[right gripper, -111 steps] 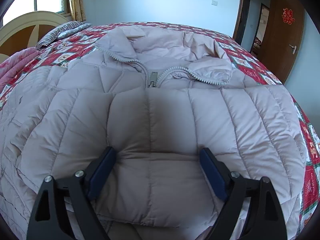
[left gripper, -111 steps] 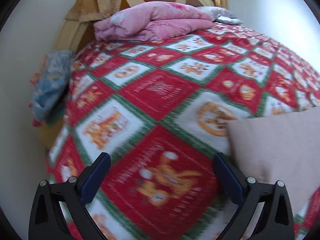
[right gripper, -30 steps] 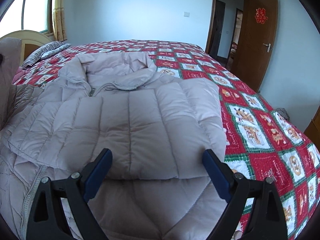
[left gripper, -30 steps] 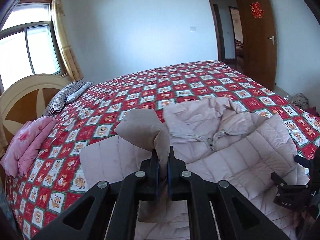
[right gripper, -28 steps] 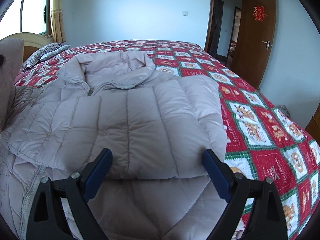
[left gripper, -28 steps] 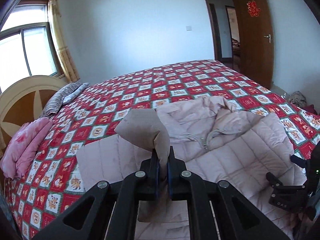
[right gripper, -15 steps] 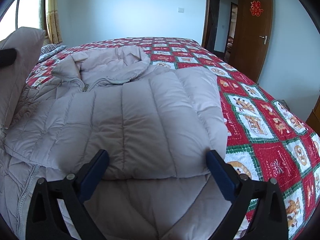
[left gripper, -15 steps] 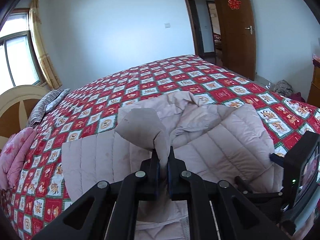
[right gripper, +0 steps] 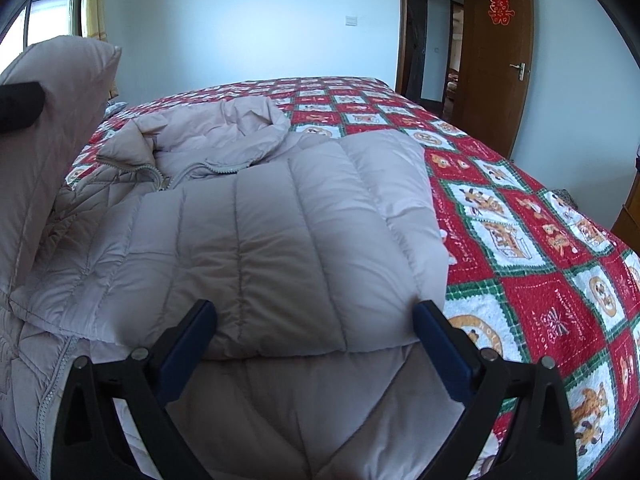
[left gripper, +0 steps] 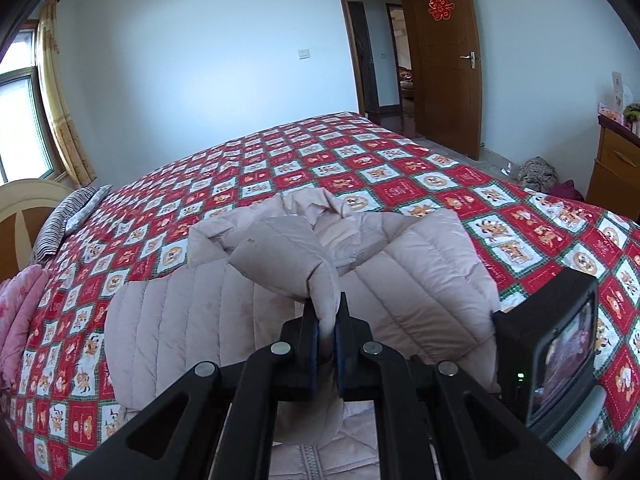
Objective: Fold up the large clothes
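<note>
A pale pink-grey quilted down jacket [left gripper: 420,280] lies front up on the bed, collar toward the far side. My left gripper [left gripper: 327,334] is shut on the jacket's left sleeve [left gripper: 288,264] and holds it lifted above the jacket body. The raised sleeve also shows at the left edge of the right wrist view [right gripper: 52,128]. My right gripper [right gripper: 316,332] is open and empty, hovering just above the other sleeve [right gripper: 280,248], which lies folded across the jacket's front. The right gripper's body shows in the left wrist view [left gripper: 560,344].
The bed carries a red, white and green patterned bedspread [left gripper: 360,168]. A striped pillow [left gripper: 68,216] and pink bedding [left gripper: 16,320] lie at the headboard on the left. An open wooden door [right gripper: 496,56] and a wooden cabinet [left gripper: 616,176] stand on the right.
My left gripper took hold of the left sleeve, lifted it and has carried it rightward over the jacket. My right gripper stays open and shifted slightly right along the folded sleeve.
</note>
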Demonstrator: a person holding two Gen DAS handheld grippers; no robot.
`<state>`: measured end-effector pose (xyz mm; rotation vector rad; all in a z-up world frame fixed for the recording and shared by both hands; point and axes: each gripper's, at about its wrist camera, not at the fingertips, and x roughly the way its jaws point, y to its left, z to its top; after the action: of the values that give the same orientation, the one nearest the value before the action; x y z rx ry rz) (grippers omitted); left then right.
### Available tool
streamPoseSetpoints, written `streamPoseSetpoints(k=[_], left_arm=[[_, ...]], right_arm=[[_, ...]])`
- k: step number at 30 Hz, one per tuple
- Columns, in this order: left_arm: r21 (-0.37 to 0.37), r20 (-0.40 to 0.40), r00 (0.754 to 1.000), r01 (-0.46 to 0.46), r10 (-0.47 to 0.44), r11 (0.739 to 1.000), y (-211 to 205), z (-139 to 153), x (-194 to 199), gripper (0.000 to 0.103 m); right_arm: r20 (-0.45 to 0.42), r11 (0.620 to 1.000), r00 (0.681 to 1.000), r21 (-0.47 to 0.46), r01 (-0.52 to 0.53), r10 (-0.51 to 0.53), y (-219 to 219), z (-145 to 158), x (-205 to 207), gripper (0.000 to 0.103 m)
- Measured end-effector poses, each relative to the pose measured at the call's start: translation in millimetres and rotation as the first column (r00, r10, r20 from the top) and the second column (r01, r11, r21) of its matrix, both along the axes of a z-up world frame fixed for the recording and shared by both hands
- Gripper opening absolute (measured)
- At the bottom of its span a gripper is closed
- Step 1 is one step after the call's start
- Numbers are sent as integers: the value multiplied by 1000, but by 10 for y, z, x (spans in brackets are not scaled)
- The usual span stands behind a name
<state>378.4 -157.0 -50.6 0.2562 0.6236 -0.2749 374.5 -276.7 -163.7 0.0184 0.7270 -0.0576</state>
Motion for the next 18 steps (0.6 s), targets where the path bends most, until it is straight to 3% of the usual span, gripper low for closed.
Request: streamPoseSetpoints(k=[5,8,10,12,14,15,18], left_arm=[[20,-12,1000,26,-26,999,-156,-140,-43,6],[47,-9,1000,11,-10,999,-227,-300,9,10],[33,-32,999,9,-8,999,-224,-366,67,18],[31,-31,1000,3,-2,1000,-195,-360,81,50],[24,29,1000,1,-2,1000,-135,-288,12,71],[19,66,998,4,-5,1000,-92,-235,-33,79],[17,153,988,-2,-1,1000,100,-71,-130,82]], right_arm=[[5,1000,1000,20,12,-12,-36,0,-5,101],[3,999,1000,29,20,-20,-52,-7,-5,102],[1,999,1000,31,27,-27,-60,-10,-9,103],[-1,998,999,41,37,-37,-87,-16,-8,103],[-5,997,999,59,48,-47,-125,-23,-3,103],[-8,996,999,70,53,-52,-144,-30,-3,103],[-13,991,998,118,66,-65,-225,-36,-7,103]])
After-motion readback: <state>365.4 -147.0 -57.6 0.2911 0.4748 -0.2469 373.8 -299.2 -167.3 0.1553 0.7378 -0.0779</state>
